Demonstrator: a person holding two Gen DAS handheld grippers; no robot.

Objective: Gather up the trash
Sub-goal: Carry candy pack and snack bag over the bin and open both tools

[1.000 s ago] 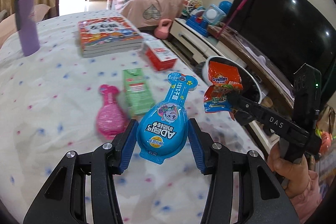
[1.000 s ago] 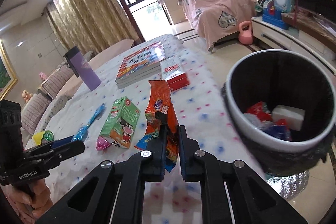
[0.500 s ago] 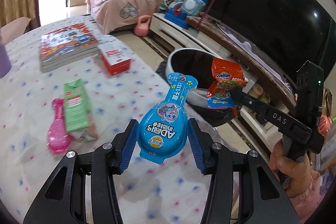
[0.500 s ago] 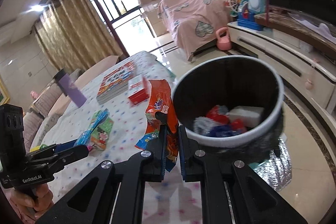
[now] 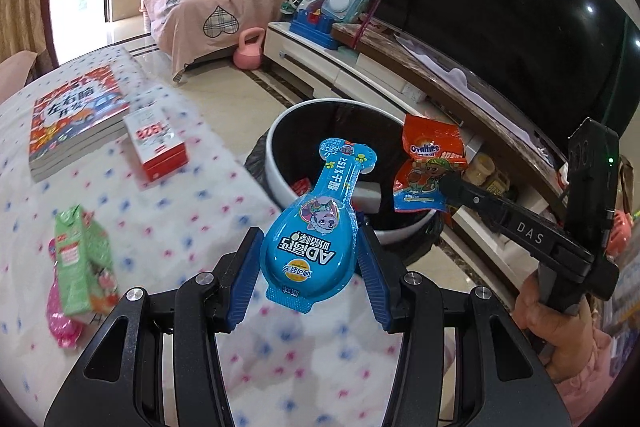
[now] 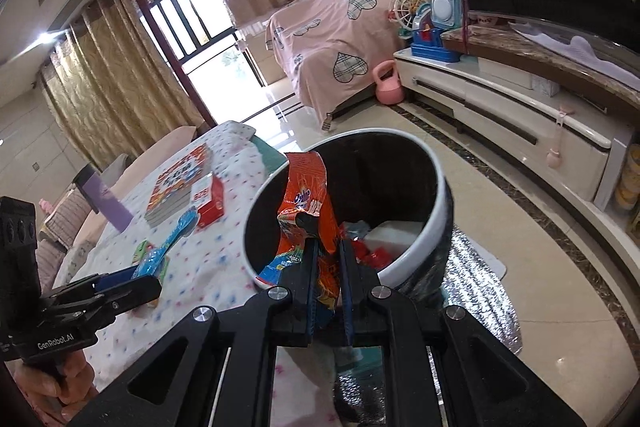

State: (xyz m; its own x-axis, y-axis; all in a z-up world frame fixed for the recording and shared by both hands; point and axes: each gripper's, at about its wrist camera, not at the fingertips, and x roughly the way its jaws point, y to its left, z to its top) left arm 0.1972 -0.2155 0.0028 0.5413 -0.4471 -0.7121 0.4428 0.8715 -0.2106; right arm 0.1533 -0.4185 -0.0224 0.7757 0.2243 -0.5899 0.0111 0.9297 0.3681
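Item 1: blue packet (image 5: 316, 227), spoon-shaped, long axis running away from the camera, narrow end pointing toward the bin (image 5: 276, 147), round end nearest; clenched at its wide part between the blue pads of the left gripper (image 5: 310, 275), held over the table edge.

Item 2: orange wrapper (image 6: 308, 211), long axis upright, pinched at its lower half by the right gripper (image 6: 326, 287), hanging above the bin's open mouth.

Item 3: bin, white rim, black inside, on the floor just beside the table (image 5: 168, 227); trash lies at its bottom.

Surroundings, on the table: green carton (image 5: 78, 259) over a pink packet (image 5: 60, 323), red box (image 5: 156, 143), stacked books (image 5: 76, 115).
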